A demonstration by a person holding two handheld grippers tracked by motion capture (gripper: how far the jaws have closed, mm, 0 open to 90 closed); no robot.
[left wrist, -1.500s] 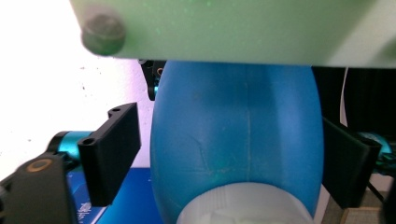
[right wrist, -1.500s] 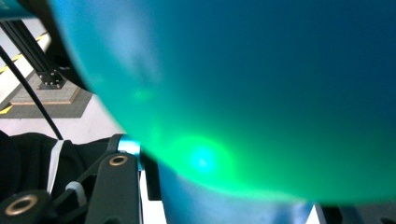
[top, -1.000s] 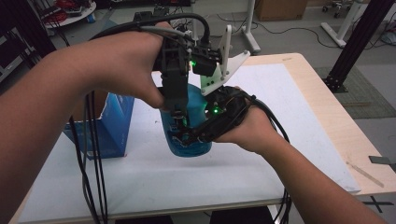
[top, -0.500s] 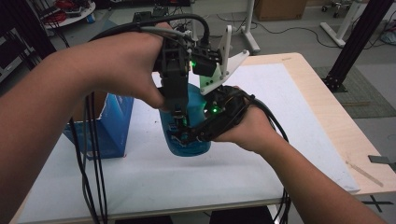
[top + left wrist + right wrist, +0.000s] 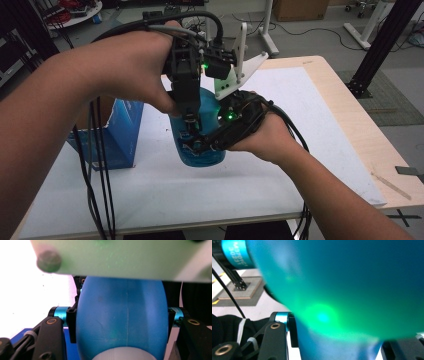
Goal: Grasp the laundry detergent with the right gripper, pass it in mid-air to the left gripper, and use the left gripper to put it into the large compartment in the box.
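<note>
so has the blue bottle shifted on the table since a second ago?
No. In the high view the blue bottle stands where it did, beside the blue box, both grippers on it. The left gripper jaws have just been closing on it.

Blue bottle (image 5: 202, 145), blue box (image 5: 117, 132), white mat (image 5: 300, 125)

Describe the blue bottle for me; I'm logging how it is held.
The blue bottle looks like smooth, rounded translucent plastic with a faint vertical seam and a pale, whitish part at one end. It stands upright on the white table cover, beside a blue box. The left gripper, whose jaws have just closed, clamps it from above; the right gripper clamps its side.
</note>
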